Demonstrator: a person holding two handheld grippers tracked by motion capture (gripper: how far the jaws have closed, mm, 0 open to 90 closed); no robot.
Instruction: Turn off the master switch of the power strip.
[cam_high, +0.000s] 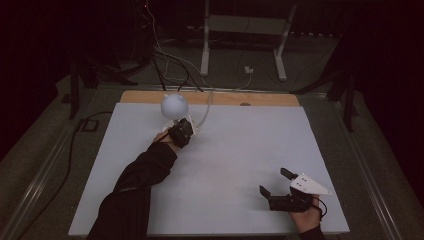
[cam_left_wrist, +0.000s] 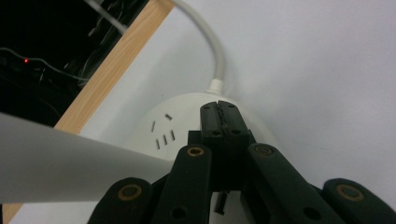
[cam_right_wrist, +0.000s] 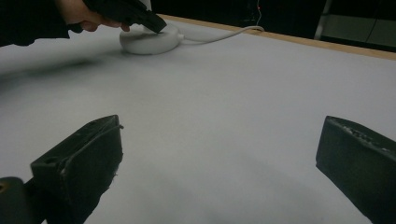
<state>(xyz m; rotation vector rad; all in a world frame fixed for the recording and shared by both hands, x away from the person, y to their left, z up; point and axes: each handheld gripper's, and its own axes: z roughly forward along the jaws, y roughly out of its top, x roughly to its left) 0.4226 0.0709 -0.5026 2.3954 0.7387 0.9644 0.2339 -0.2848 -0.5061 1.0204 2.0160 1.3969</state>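
Note:
A round white socket hub (cam_left_wrist: 177, 126) with slot openings lies near the table's back edge, its white cable (cam_left_wrist: 215, 51) running off toward the wooden strip. My left gripper (cam_left_wrist: 219, 109) is shut, its tips together on top of the hub; nothing shows between the jaws. From the right gripper view the same hub (cam_right_wrist: 149, 39) sits under the left gripper (cam_right_wrist: 156, 24). In the high view the left gripper (cam_high: 186, 128) covers most of the hub. My right gripper (cam_high: 274, 181) rests open near the front right, jaws wide apart (cam_right_wrist: 224, 154) over bare table.
A white globe-like shape (cam_high: 174, 104) stands just behind the left gripper. The white tabletop (cam_high: 235, 150) has a wooden strip (cam_high: 270, 99) along its back edge. Cables and a white stand (cam_high: 245, 30) lie on the dark floor beyond.

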